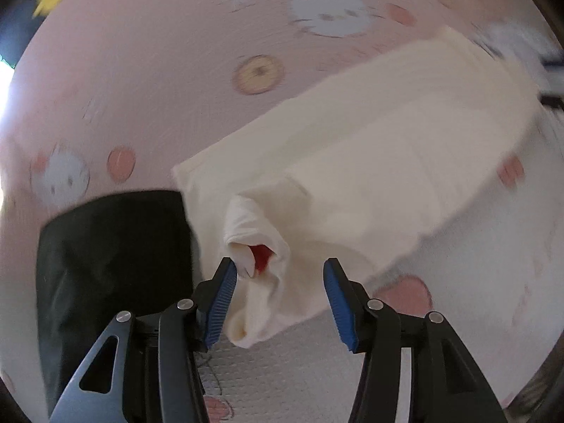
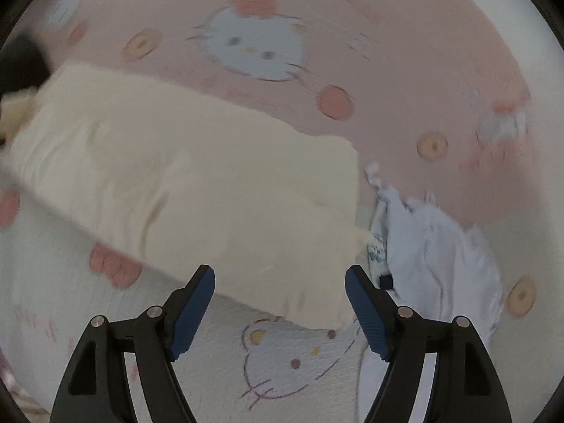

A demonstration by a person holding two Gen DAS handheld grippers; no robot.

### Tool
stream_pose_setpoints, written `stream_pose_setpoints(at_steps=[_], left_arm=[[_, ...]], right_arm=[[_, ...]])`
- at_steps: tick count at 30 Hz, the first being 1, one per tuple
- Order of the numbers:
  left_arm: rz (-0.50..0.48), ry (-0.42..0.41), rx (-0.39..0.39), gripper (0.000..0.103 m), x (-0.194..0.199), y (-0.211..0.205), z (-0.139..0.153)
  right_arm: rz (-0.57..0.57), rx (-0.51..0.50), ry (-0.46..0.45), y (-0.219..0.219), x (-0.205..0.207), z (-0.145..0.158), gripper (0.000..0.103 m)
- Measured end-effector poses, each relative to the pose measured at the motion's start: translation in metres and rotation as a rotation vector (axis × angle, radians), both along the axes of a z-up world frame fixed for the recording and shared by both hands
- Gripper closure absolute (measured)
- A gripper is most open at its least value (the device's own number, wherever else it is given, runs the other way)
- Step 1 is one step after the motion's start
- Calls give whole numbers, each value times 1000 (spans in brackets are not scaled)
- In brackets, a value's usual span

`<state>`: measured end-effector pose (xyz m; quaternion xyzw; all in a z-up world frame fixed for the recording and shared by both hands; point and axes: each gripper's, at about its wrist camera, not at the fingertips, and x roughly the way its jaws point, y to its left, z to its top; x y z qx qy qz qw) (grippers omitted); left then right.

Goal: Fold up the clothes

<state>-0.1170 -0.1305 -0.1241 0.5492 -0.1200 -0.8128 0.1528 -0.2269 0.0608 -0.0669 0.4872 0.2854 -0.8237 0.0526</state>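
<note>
Left tool (image 1: pixel 280 271): jaws wide apart, gripping nothing; a bunched corner of the cream garment (image 1: pixel 370 162) lies between them, touching the left pad. Right tool (image 2: pixel 280 278): jaws equally wide, empty, poised at the garment's near edge. The cream garment (image 2: pixel 197 183) lies on the cartoon-print bed cover (image 2: pixel 405 53) as a layered, roughly rectangular band, apparently part-folded; whether further folds remain cannot be determined. A black garment (image 1: pixel 116 257) lies just beside it, a pale blue garment (image 2: pixel 440 246) opposite. Neither obstructs.
</note>
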Motion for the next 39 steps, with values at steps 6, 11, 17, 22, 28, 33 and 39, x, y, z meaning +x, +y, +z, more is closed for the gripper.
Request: stream_pose_setpoints(at_steps=[6,11,17,22,28,33,39], left_arm=[[-201,-61,-331,55,6,31,-26],[-510,-56,-657,40,25,75,-47],[-734,-89,-774,17,32,106,-74],[-706,-112,-751,17,13,104,-78],[-638,-149,-730,17,-6,86,-77],[-514,-217,-594,17,-7,52,-69],[-379,-261,-512,16,-2,8,-72]], right_arm=[[221,210,21,-48,28,-19,27],[382,376,68,-67,46,-41,27],[491,482,68,-83,60,-65,27],[509,509,78,-86,63,-70,26],[483,518,101,-84,49,-71,21],[452,466,81,-78,40,-68,21],[442,448,72,-76,37,-69,21]])
